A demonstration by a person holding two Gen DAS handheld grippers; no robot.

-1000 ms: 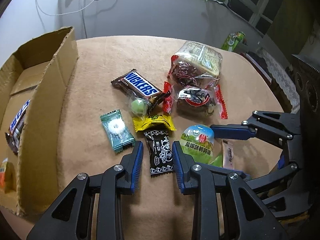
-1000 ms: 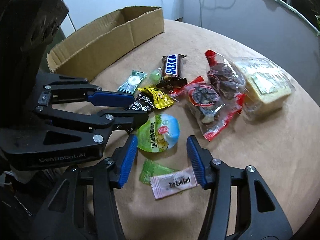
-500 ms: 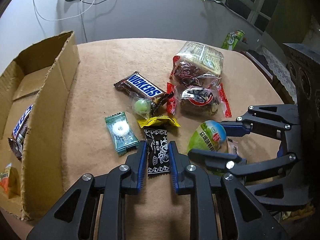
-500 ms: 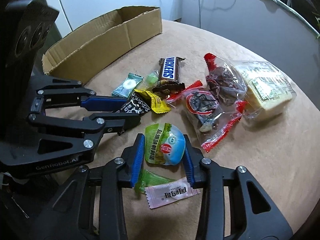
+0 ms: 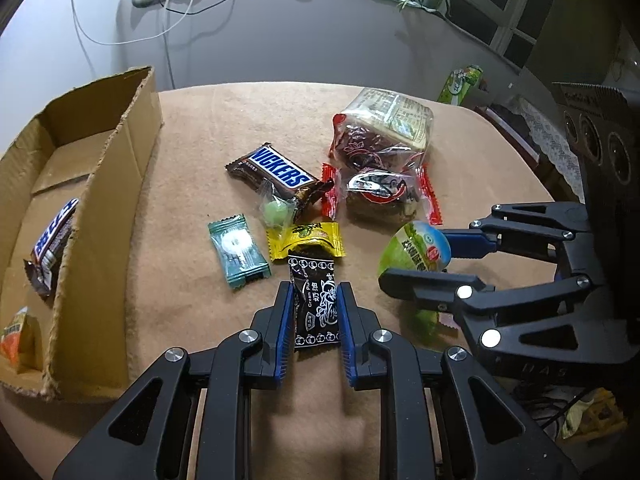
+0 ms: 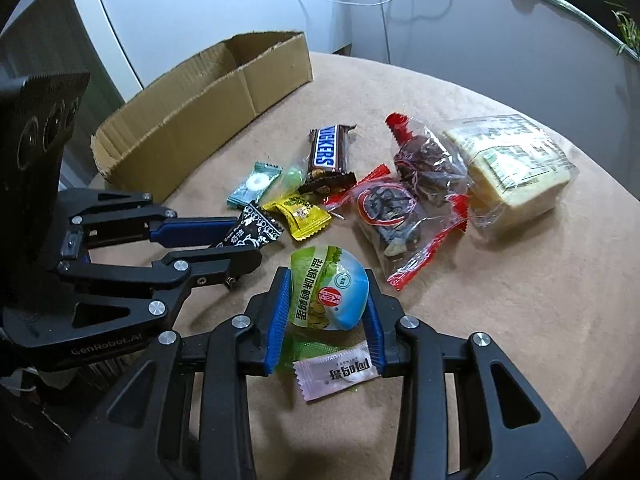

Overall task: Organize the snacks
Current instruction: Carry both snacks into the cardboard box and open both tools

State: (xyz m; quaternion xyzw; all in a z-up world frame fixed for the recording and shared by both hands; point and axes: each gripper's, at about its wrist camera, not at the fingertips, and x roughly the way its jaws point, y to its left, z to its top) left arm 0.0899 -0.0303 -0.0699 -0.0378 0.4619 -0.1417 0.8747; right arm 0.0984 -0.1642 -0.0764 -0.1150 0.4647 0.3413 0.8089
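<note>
The left gripper (image 5: 313, 322) is clamped on a black cream-plum candy sachet (image 5: 316, 300), its blue pads pressed against the sachet's two long edges. The sachet lies flat on the tabletop (image 5: 208, 132), its far end touching a yellow candy wrapper (image 5: 306, 238).

The right gripper (image 6: 326, 312) is closed on a green-and-blue dome-shaped snack pack (image 6: 328, 294), gripped across its width. Whether the pack is clear of the tabletop cannot be told. Beneath it lie a pink-white sachet (image 6: 338, 370) and a green wrapper (image 6: 306, 350), both loose.

The cardboard box (image 5: 108, 184) stands to the left of the spread and already contains a Snickers bar (image 5: 52, 248) and an orange packet (image 5: 14, 334). A second Snickers bar (image 5: 276, 170), a teal mint wrapper (image 5: 236, 250), a clear-wrapped green candy (image 5: 274, 212) and red-sealed clear bags (image 5: 380, 188) remain on the tabletop.

Handling assessment: the black sachet is judged light, thin and limp, with slippery film; an edge grip risks buckling or slip, so a hold nearer its middle is advised. The dome pack appears semi-rigid but smooth and curved; it is best held across its widest section, with moderate pressure to avoid crushing.
</note>
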